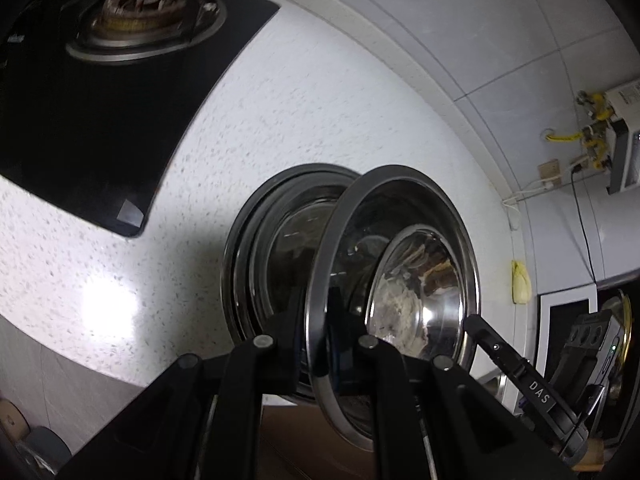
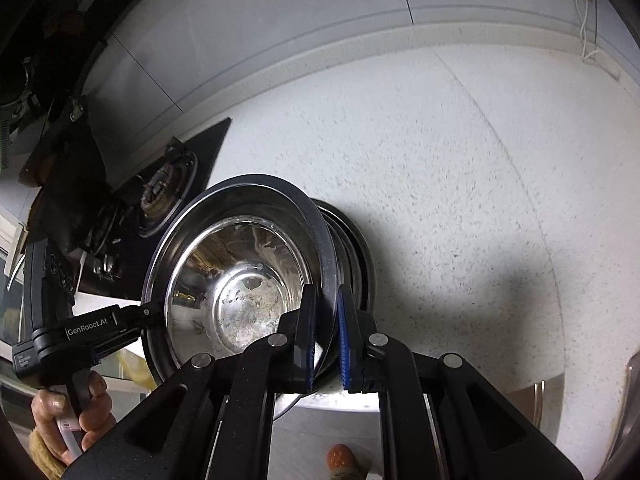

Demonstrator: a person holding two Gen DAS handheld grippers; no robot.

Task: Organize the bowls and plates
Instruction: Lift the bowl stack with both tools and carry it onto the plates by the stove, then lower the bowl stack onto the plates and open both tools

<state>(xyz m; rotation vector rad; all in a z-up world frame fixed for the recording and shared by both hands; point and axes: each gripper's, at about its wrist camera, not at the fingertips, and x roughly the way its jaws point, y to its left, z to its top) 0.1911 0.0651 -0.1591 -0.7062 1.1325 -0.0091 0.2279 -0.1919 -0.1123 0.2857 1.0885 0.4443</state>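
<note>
**Steel bowl held by 2 tongs over a stack of bowls**

Shiny steel is what you see most here. A big steel bowl [image 1: 400, 280] is tipped up on its side above the white speckled tabletop [image 1: 280, 120]. Its open side faces the left tongs' side, and you can see its bright, scratched bottom.

The left tongs [image 1: 320, 320] are clenched on the bowl's rim, with 1 black finger on each side of the thin edge. The right tongs [image 2: 326, 332] are clenched on the rim at the other side of the bowl. Their blue pads [image 2: 344, 344] press on the edge from both sides. So the bowl is held by both tongs at once.

Just behind the tipped bowl is a stack of more steel bowls [image 1: 256, 248]. They sit on the tabletop near its front edge. I cannot tell if the held bowl touches the stack.

A black stove top [image 1: 100, 112] is set into the tabletop, with a round gas burner [image 1: 144, 12] on it. It is well apart from the bowls.

In the right wrist view, a person's hand [image 2: 72, 420] grips the handle of the left tongs. Low down in that view, an orange shoe [image 2: 340, 456] shows on the floor. White wall tiles [image 1: 480, 40] run behind the tabletop, and yellow pipes [image 1: 592, 120] hang on the far wall.
</note>
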